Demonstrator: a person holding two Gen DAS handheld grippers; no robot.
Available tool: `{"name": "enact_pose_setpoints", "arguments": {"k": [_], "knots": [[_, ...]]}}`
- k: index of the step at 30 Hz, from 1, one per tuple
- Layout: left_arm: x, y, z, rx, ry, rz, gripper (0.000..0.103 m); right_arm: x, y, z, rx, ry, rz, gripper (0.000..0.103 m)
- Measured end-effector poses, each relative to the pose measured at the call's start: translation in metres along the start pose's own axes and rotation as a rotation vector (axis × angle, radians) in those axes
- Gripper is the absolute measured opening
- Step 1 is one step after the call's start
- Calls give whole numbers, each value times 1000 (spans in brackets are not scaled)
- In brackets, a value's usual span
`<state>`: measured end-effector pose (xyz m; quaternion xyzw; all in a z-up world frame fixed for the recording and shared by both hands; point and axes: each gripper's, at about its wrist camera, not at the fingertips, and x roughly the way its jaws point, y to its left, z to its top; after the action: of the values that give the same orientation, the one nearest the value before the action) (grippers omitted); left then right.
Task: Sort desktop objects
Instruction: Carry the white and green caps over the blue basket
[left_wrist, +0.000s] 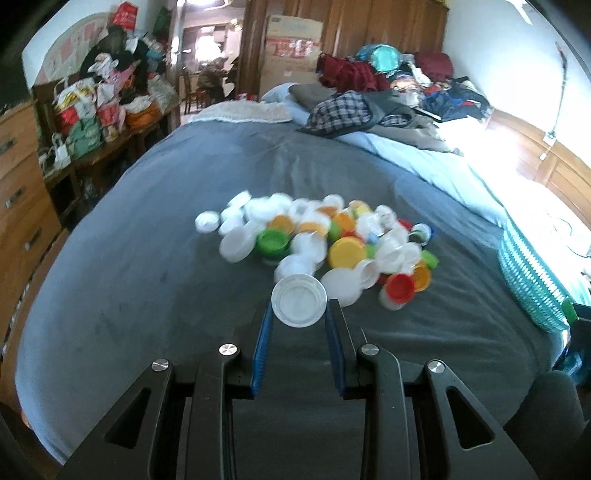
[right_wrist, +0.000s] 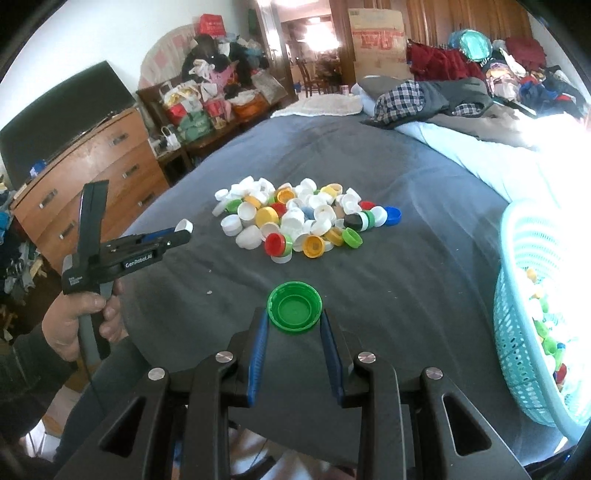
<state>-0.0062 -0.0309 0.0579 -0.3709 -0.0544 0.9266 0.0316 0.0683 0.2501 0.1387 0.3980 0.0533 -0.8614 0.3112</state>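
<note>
My left hand-held gripper (left_wrist: 298, 314) was clamped on a white cap (left_wrist: 299, 300), its blue pads (left_wrist: 263, 339) pressing the cap's two sides, with the open hollow of the cap facing the camera. From the right wrist view the same left hand-held gripper (right_wrist: 183, 232) showed at the left, held in my left hand (right_wrist: 79, 325) above the bed's near left edge, the white cap (right_wrist: 184, 225) at its tip.

My right hand-held gripper (right_wrist: 294, 319) was clamped on a green cap (right_wrist: 294, 307), also hollow side up, pinched between its blue pads (right_wrist: 258, 343).

Beyond both tips lay the bed (right_wrist: 369, 258) under a dark grey cover, and on the middle of it the pile of caps (right_wrist: 295, 221): mostly white, with yellow, green, red, blue and one black among them. In the left wrist view that pile (left_wrist: 317, 240) was blurred.

At the right edge of the bed stood a teal basket (right_wrist: 524, 332) with perforated walls, holding more caps of mixed colours. It was well apart from the pile.

Farther off, a checked cloth (right_wrist: 402, 98) and other clothes lay at the bed's far side. A wooden dresser (right_wrist: 96, 184) stood to the left of the bed, with a dark screen (right_wrist: 62, 118) on top.
</note>
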Motion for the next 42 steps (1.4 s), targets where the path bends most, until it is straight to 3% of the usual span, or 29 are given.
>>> {"name": "enact_pose_setpoints", "arguments": {"k": [10,27,35,42], "knots": [[-1,-64,34,69,17,-38,24,-40,-56,-2,67,-59,-115,31],[19,-270,93,306,22,-283,24,-115,-171,16,174,-168,-344,31],[30,-347,100,398,45,-343,24,-129,-207,8,211,-165,-384,31],[30,-384,103,447,47,-362,24,-133,-228,0,249,-168,-390,31]]}}
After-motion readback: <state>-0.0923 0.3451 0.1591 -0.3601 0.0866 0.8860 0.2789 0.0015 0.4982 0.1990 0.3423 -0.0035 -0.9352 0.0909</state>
